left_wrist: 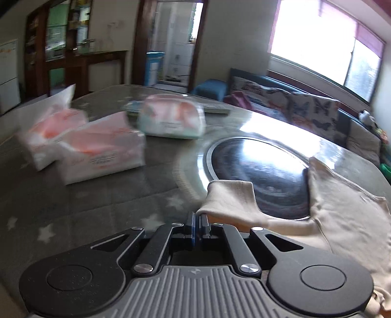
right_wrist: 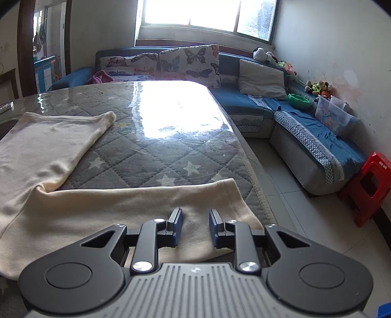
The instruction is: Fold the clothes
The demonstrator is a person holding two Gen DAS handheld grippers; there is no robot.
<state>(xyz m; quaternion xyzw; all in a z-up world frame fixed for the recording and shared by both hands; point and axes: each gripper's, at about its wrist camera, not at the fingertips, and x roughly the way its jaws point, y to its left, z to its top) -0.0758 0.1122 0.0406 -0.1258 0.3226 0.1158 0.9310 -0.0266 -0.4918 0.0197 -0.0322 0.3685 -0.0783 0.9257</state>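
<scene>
Soft, light cream garment (right_wrist: 136,208) will drape: left gripper (left_wrist: 197,220) pinches its sleeve at 12 o'clock, right gripper (right_wrist: 195,215) hovers spread above the hem.

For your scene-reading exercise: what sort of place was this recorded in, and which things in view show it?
Most likely a living room in a home. A blue corner sofa with butterfly-print cushions sits under a window, soft toys perch on its back, and tissue packs lie on the quilt-covered table.
</scene>
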